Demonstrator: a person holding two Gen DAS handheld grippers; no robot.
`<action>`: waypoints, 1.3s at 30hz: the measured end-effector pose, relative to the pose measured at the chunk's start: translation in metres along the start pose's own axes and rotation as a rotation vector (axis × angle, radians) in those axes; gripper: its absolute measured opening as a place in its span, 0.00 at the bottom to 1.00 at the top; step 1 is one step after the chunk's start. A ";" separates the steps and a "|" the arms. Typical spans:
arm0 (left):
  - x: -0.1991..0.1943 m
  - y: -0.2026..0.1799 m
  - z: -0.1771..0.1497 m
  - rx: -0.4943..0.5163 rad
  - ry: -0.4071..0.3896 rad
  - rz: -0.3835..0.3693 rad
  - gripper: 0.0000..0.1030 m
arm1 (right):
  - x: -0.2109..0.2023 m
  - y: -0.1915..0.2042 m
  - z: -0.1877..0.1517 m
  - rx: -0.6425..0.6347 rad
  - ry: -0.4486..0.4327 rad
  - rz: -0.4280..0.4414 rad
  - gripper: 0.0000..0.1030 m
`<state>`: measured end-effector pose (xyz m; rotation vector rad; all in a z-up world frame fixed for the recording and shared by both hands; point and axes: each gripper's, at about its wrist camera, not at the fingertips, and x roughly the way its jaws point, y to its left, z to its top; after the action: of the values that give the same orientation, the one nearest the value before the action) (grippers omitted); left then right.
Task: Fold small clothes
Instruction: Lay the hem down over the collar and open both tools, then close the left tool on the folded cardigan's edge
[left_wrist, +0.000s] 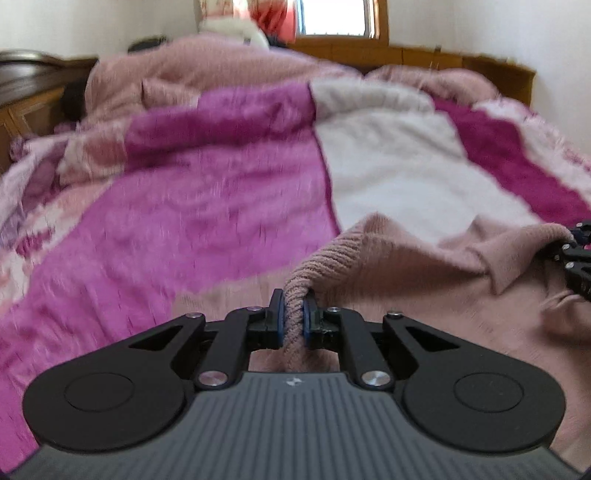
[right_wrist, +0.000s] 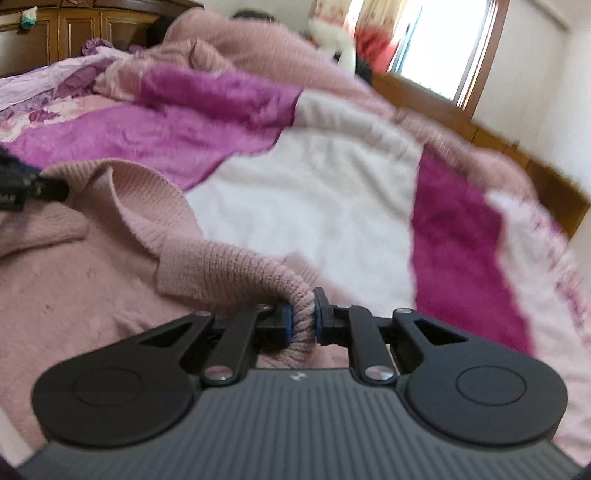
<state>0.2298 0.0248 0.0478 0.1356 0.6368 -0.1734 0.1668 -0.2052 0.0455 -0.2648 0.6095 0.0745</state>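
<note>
Pink knit sweater (left_wrist: 406, 266) — soft, stretchy, light — I pinch its ribbed edge in my left gripper (left_wrist: 293, 317) and right gripper (right_wrist: 303, 319), over the blanket (left_wrist: 203, 203).

Left gripper (left_wrist: 293, 314) low in centre, blue-padded fingers (left_wrist: 277, 314) clamped on ribbed edge of dusty-pink knit sweater (left_wrist: 406, 266). Sweater spreads rightward over magenta, white and pink fleece blanket (left_wrist: 207, 192). Right gripper (left_wrist: 576, 254) at right edge, touching sweater's far ribbed edge; jaw state unclear. Behind: heaped pink bedding (left_wrist: 229, 62), wooden headboard (left_wrist: 424, 55), bright window (left_wrist: 338, 16). Motion blur throughout.
</note>
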 end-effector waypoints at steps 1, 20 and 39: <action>0.005 0.003 -0.005 -0.012 0.012 0.001 0.10 | 0.002 -0.002 -0.002 0.025 0.007 -0.001 0.20; -0.074 0.019 -0.009 -0.057 -0.043 -0.010 0.47 | -0.092 -0.026 -0.022 0.260 -0.070 0.020 0.58; -0.092 -0.012 -0.039 0.033 0.023 -0.090 0.53 | -0.115 0.009 -0.076 0.358 0.003 0.077 0.58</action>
<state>0.1318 0.0314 0.0715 0.1407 0.6632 -0.2698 0.0289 -0.2157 0.0496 0.1050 0.6247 0.0378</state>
